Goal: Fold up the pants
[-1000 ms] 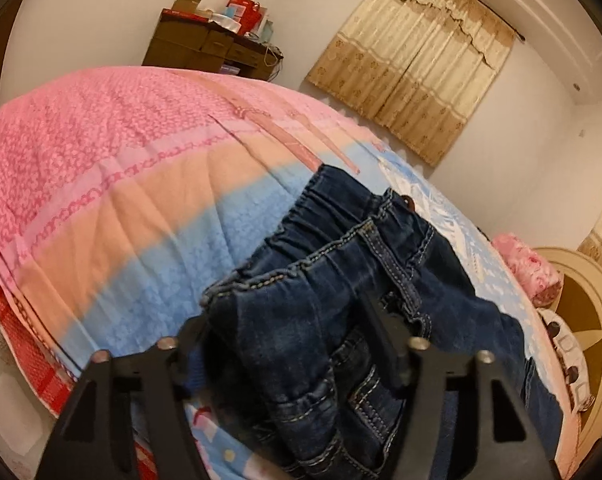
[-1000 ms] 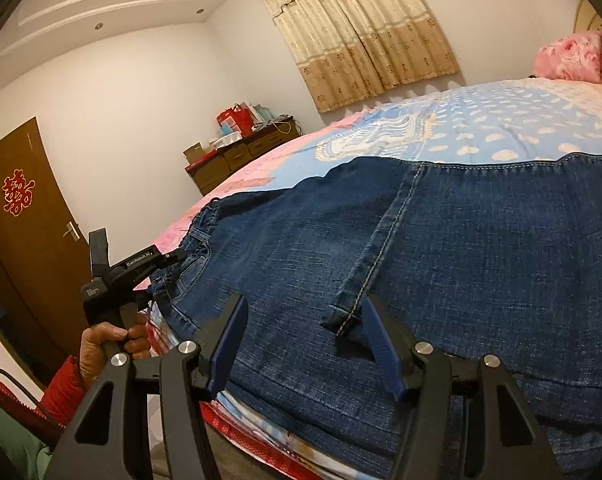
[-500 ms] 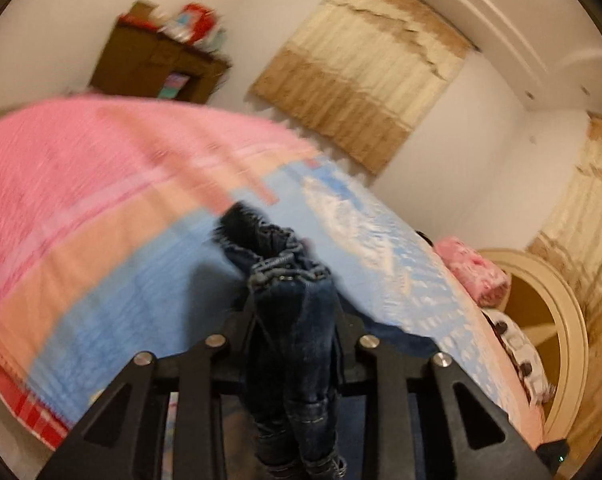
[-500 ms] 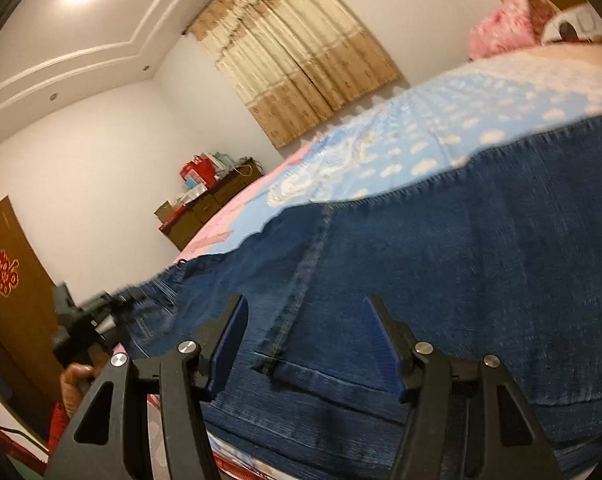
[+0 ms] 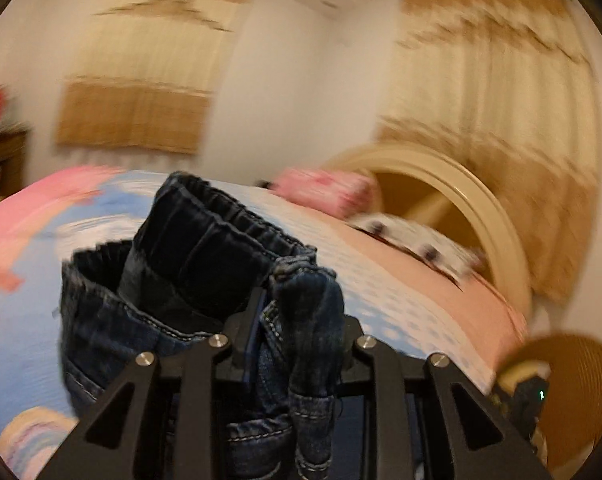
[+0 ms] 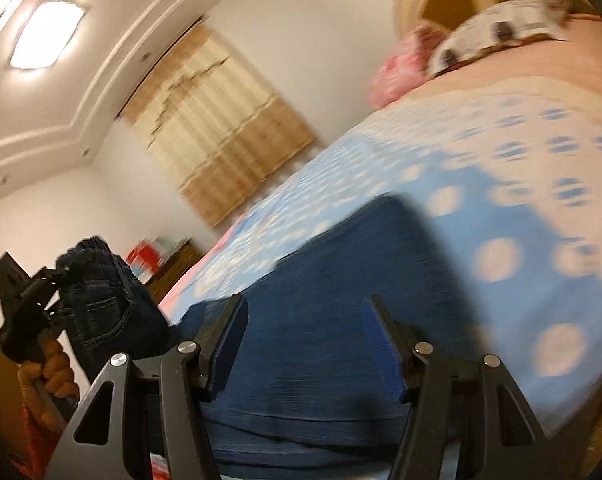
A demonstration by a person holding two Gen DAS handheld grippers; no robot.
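My left gripper [image 5: 297, 316] clamps the jeans' waistband [image 5: 205, 240], lifted off the bed [image 6: 501, 184] at near left; my right gripper [image 6: 305, 344] gapes wide over the flat denim leg [image 6: 341, 280]; mid-fold, I judge; next, carry the waist across toward the hems.

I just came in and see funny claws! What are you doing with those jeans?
A person is folding the jeans on the bed. The left claw is shut on their waistband and holds it up off the bed. The right claw is open over the flat part, gripping nothing.
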